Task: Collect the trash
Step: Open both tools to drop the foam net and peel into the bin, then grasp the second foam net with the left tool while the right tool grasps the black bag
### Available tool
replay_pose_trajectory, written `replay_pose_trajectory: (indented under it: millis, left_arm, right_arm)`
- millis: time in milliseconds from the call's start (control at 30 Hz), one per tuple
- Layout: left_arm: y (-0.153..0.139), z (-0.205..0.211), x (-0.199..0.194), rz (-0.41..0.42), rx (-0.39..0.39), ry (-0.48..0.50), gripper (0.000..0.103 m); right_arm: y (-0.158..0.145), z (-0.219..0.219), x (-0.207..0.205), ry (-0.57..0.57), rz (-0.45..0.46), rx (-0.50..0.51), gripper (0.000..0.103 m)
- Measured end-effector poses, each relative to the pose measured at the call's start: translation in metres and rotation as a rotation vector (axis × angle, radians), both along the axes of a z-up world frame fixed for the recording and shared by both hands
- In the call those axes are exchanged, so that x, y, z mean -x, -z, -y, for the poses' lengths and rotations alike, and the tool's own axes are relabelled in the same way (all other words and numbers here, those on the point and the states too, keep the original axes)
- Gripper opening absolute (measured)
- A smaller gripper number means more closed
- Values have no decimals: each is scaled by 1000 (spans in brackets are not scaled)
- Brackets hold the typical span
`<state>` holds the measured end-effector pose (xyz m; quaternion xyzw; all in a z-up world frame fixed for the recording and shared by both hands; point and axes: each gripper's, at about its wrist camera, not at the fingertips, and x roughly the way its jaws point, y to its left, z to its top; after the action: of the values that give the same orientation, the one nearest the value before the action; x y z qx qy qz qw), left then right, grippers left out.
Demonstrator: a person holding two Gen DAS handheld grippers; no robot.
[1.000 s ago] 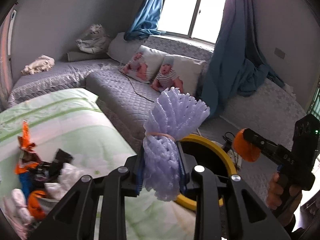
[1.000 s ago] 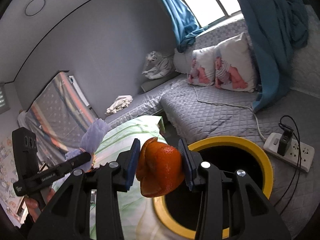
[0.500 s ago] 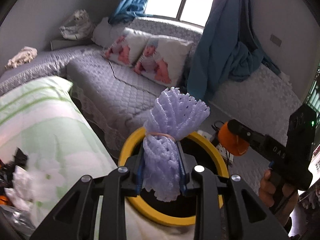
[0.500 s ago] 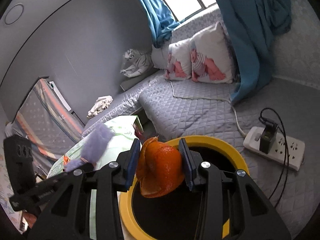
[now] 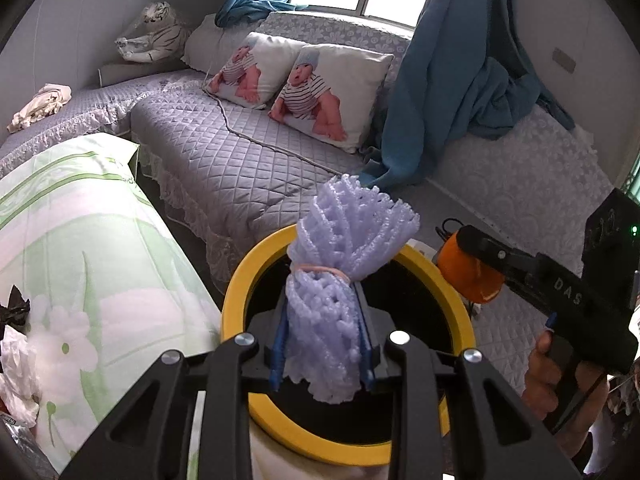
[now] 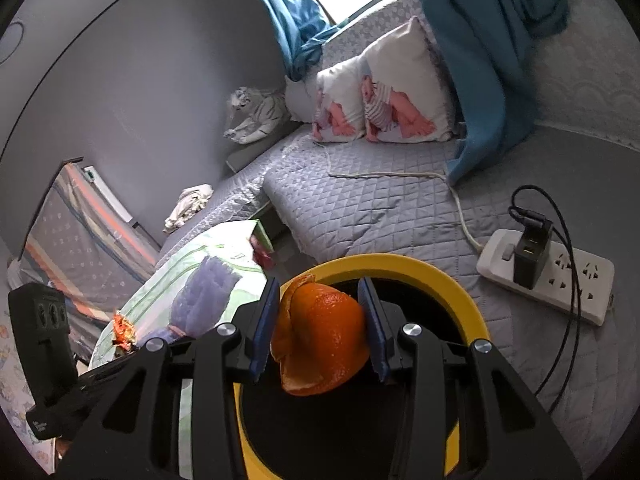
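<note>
Behind everything is a quilted grey sofa [image 5: 224, 168]. Left gripper [image 5: 324, 354] is clamped on the purple foam net [image 5: 340, 272]; right gripper [image 6: 320, 336] is clamped on the orange peel [image 6: 320, 344]. Both have come down from a second ago and hang over the yellow-rimmed bin [image 5: 236, 284], so I think dropping comes next.

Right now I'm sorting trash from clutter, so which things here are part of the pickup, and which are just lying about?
Part of the job:
- foam net in the left gripper
- orange peel in the right gripper
- yellow-rimmed bin
- crumpled wrappers on the green sheet

Just lying about:
- baby-print pillows
- tiger toy
- power strip
- blue curtain
</note>
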<state>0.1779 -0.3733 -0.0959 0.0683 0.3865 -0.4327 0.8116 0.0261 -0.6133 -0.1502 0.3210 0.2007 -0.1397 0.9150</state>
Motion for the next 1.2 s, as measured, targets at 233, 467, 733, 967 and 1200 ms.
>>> replay_pose_trajectory:
  millis: [233,467,733,967,1200]
  left_arm:
    - [7,3,-7,-26,-10,-17,28]
    - [4,-3,-9,-9,-1,-75,66]
    - [-28,-53,-20,66,71,-228,95]
    - [-74,-125,-35,164,135,-376,95]
    - [-116,-219,-38,265,209,-512,95]
  right_arm:
    - [0,0,-3,0,-15,2,39]
    - [1,6,-1,42,-28,5,59]
    - [-15,6,25,92,12,54,69]
    - [-59,-21,35,25,114,162,77]
    - [-84,-96,18,-141,181,208,83]
